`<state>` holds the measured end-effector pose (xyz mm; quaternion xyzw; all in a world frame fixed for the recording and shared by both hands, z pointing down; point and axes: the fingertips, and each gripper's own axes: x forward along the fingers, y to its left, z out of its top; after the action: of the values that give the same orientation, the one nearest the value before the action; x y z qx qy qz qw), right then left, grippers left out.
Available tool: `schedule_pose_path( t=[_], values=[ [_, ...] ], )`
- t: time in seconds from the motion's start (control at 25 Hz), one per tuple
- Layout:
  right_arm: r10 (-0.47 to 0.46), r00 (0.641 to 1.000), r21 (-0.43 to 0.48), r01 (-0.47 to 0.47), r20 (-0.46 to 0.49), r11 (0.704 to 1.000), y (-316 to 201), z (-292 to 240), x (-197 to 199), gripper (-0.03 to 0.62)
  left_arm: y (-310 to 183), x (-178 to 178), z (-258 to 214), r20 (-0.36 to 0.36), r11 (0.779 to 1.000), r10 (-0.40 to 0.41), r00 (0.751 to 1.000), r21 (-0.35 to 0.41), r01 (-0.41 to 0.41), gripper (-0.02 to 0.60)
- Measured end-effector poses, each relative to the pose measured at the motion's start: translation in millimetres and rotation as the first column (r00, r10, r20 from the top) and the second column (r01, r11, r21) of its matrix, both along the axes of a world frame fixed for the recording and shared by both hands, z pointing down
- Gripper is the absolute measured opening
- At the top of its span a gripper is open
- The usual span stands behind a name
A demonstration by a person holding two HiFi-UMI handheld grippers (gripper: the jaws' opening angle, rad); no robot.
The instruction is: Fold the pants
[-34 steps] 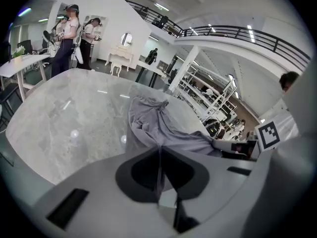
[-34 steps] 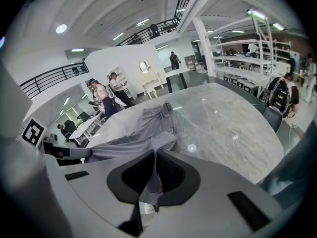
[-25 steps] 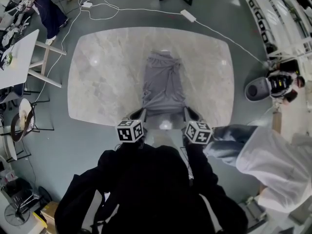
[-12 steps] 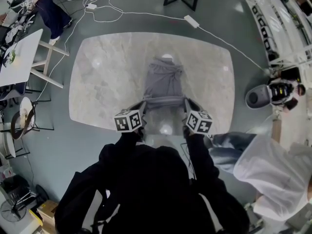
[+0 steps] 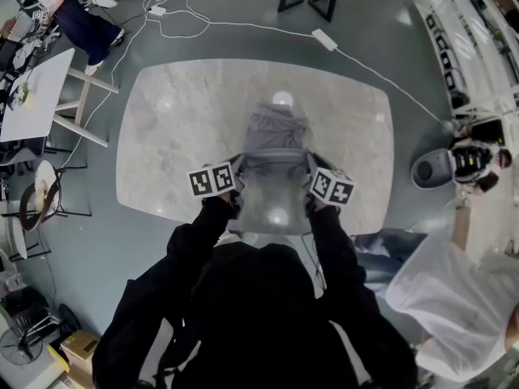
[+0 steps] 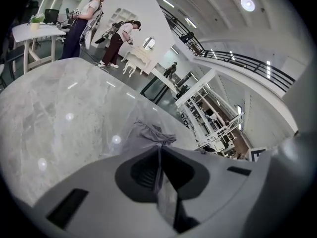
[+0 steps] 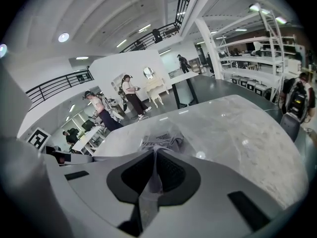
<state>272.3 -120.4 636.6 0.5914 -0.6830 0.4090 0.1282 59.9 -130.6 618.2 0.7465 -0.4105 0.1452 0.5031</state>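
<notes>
Grey pants (image 5: 276, 132) lie lengthwise in the middle of the marble table (image 5: 178, 128), the waistband end far from me. The near end is lifted and drawn back over the rest, stretched between both grippers. My left gripper (image 5: 240, 163) is shut on the left corner of that lifted edge, and my right gripper (image 5: 309, 163) is shut on the right corner. In the left gripper view, a strip of grey cloth is pinched between the closed jaws of the left gripper (image 6: 159, 151), with the pants (image 6: 148, 132) bunched beyond. The right gripper (image 7: 154, 156) likewise pinches cloth, the pants (image 7: 161, 142) just ahead.
A person in white (image 5: 454, 290) stands at the table's near right corner. A round grey bin (image 5: 432, 168) sits on the floor to the right. A power strip (image 5: 325, 40) and cables lie beyond the far edge. A white table (image 5: 32, 96) is at far left.
Both grippers have moved away from me across the table, carrying the near end of the pants toward the far end. The visible flat length of the pants has shortened.
</notes>
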Motion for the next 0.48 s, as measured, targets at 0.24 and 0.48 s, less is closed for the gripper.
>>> schedule_pose_path(
  t=[0.24, 0.48],
  values=[
    [0.006, 1.000, -0.033, -0.005, 0.011, 0.999, -27, 18, 5, 0.018, -29, 5, 18, 0.006, 0.999, -0.021, 1.000, -0.032, 0.022, 0.018],
    [0.037, 0.998, -0.080, -0.033, 0.049, 0.996, -51, 37, 9, 0.018, -60, 10, 33, -0.031, 0.995, -0.052, 0.998, -0.086, 0.049, 0.018]
  ],
)
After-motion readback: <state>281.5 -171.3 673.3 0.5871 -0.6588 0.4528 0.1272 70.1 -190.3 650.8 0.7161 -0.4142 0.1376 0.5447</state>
